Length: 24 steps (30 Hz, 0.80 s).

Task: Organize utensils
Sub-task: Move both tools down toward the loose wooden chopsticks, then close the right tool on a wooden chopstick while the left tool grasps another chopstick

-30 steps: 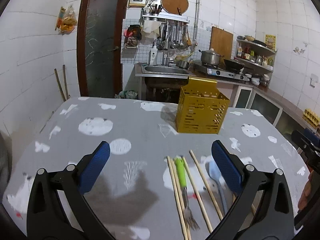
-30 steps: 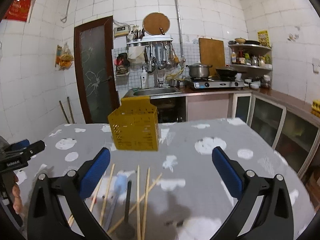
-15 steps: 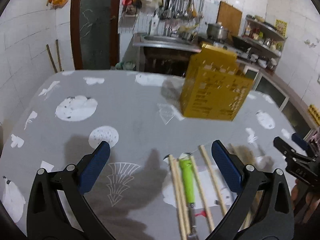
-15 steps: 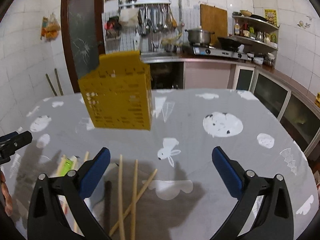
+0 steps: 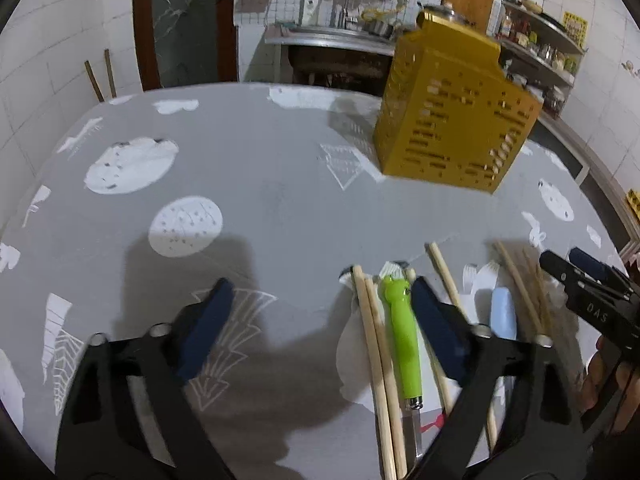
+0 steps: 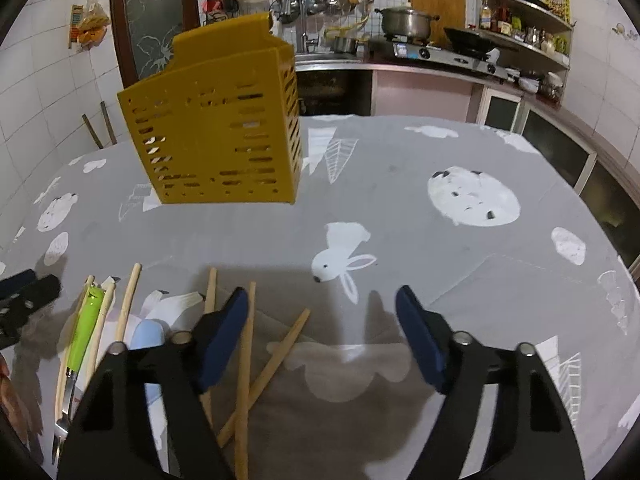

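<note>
A yellow slotted utensil holder (image 5: 452,120) (image 6: 224,132) stands upright on the grey patterned tablecloth. In front of it lie several wooden chopsticks (image 5: 376,344) (image 6: 244,360), a green-handled fork (image 5: 400,340) (image 6: 86,328) and a pale blue-handled utensil (image 5: 503,312) (image 6: 146,336). My left gripper (image 5: 320,292) hovers low over the cloth with its jaws closing. The fork handle and two chopsticks lie just inside its right finger, untouched. My right gripper (image 6: 322,298) is also closing above the cloth, its left finger beside a chopstick, nothing pressed between its pads.
The table's far edge runs toward a kitchen counter with a sink, stove and pot (image 6: 404,20). A dark door (image 5: 184,20) stands at the back left. Each gripper shows at the edge of the other's view, with a person's hand behind it.
Both grippers have sunk toward the table and tipped downward, so the utensils and holder look nearer. Both pairs of jaws have narrowed from fully wide.
</note>
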Tool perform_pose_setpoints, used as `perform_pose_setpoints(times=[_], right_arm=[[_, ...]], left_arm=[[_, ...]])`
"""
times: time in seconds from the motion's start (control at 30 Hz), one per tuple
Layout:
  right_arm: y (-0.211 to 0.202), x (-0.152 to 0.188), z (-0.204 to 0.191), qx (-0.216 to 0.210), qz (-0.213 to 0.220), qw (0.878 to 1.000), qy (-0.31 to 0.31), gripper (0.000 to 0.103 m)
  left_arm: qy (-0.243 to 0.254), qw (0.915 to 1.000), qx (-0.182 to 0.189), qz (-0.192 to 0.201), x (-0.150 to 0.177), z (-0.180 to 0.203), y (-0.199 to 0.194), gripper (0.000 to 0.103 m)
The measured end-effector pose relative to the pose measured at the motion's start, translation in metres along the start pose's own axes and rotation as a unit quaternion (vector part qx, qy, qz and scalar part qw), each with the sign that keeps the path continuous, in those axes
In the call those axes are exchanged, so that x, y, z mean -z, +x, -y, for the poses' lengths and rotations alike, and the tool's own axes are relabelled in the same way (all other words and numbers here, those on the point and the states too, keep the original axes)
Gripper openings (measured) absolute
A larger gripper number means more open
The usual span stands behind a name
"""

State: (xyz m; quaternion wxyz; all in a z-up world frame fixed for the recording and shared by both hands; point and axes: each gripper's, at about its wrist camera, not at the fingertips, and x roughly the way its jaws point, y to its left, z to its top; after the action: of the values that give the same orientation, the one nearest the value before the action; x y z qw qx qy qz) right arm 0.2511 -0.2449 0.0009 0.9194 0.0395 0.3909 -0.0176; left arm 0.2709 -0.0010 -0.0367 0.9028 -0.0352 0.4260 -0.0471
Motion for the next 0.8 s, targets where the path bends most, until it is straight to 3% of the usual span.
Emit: perform_pose_setpoints(times=[0.07, 0.27, 0.53, 0.7, 0.8], right_arm=[[0.003, 0.001, -0.004, -0.002, -0.008, 1.000, -0.003, 0.066], [0.003, 0.001, -0.014, -0.009, -0.011, 1.000, -0.020, 0.059], [0.014, 0.007, -0.020, -0.019, -0.034, 0.999, -0.028, 0.034], [0.013, 0.007, -0.016, -0.026, -0.030, 0.999, -0.017, 0.023], [0.013, 0.008, -0.015, -0.030, -0.030, 0.999, -0.012, 0.023]], left_arm=[[0.004, 0.9999, 0.000, -0.014, 0.001, 0.001, 0.006, 0.071], [0.008, 0.9999, -0.007, -0.010, 0.002, 0.003, 0.006, 0.068], [0.003, 0.9993, 0.003, -0.036, 0.006, -0.001, 0.015, 0.054], [-0.004, 0.9993, 0.006, -0.037, 0.007, -0.005, 0.016, 0.054], [-0.004, 0.9993, 0.005, -0.037, 0.008, -0.006, 0.016, 0.054]])
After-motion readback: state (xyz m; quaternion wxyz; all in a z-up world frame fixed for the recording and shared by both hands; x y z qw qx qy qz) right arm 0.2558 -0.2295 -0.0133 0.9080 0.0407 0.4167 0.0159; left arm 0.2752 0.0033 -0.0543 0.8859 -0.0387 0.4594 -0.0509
